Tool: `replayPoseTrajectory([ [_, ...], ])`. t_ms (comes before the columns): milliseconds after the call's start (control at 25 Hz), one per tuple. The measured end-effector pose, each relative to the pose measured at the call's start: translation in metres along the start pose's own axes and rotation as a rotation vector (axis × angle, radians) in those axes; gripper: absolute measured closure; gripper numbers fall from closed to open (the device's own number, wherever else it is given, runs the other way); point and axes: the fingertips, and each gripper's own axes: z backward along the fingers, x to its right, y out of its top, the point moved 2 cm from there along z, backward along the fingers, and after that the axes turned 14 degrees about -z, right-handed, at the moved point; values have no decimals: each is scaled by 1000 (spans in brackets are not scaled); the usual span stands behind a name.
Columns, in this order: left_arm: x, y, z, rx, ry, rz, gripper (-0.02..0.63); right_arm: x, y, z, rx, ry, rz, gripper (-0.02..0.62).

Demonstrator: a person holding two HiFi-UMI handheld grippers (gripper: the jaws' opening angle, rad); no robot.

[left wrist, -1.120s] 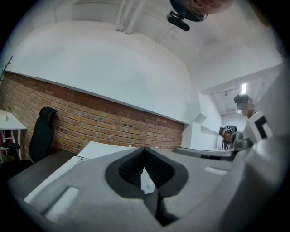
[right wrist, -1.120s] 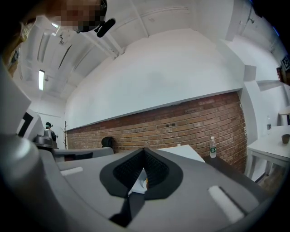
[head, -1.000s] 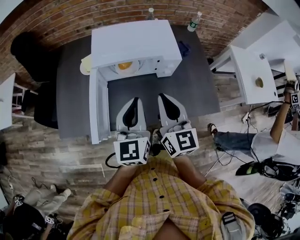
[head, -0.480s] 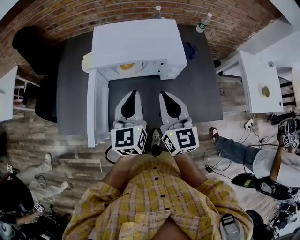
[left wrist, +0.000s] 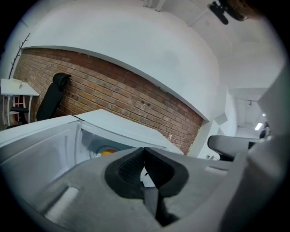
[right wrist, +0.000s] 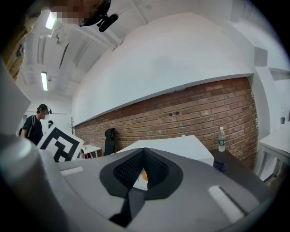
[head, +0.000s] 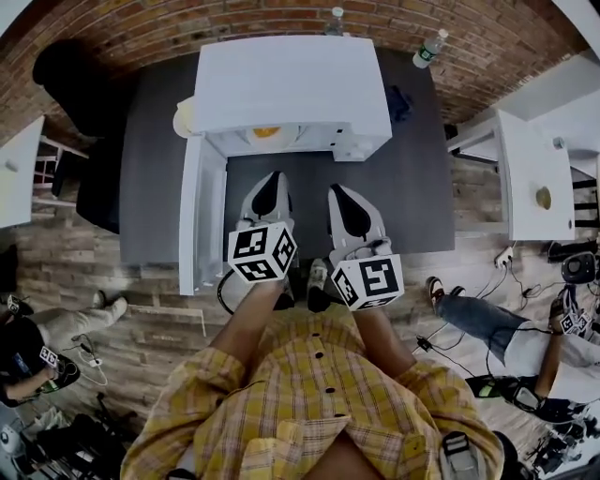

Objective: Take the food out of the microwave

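Microwave (head: 291, 84) sits white on a dark grey table (head: 412, 187) vs. a brick wall, door (head: 202, 216) swung fully open to the left; head view looks down into the cavity front, where the orange food (head: 266, 132) lies on a pale plate (head: 251, 138), inside and apart from both tongs; left gripper (head: 274, 178) and right gripper (head: 335, 190) hang side by side over the table just in front of the opening, tips toward it, neither past the door frame; head view shows the jaws only as dark wedges, so their state reads better from the gripper views; left gripper view: pads pressed together at the tip, nothing between them, w/ the food and plate visible past the left jaw inside the lit cavity, plus the inner face of the door; right gripper view: jaws likewise closed and empty, a sliver of orange seen thru the hole behind the tips, and the left gripper's marker cube (right wrist: 59, 145) at its left edge; that view alone shows a water bottle (right wrist: 221, 139) upright in profile at the table's far right; only the head view shows a second bottle (head: 336, 19) behind the microwave, a black chair (head: 66, 75) and people on the floor.
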Motion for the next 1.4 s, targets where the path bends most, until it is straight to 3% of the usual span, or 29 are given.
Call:
replayPoseTrajectory([
  [360,-20,-30,-39,-58,8,120,566,10,-2,-8,-17,-6,-10,592],
  [880,-49,-87,-85,-93,-7,462,529,26,-10,-15,-41,-24,-10,592],
  [1080,-63,-112,-98,-88,-2,698,518,28,-10,-18,-49,-27,-4,592],
  [1400,-95,-148,-117,-1,65,1067,500,30,-10,-21,-63,-29,4,592],
])
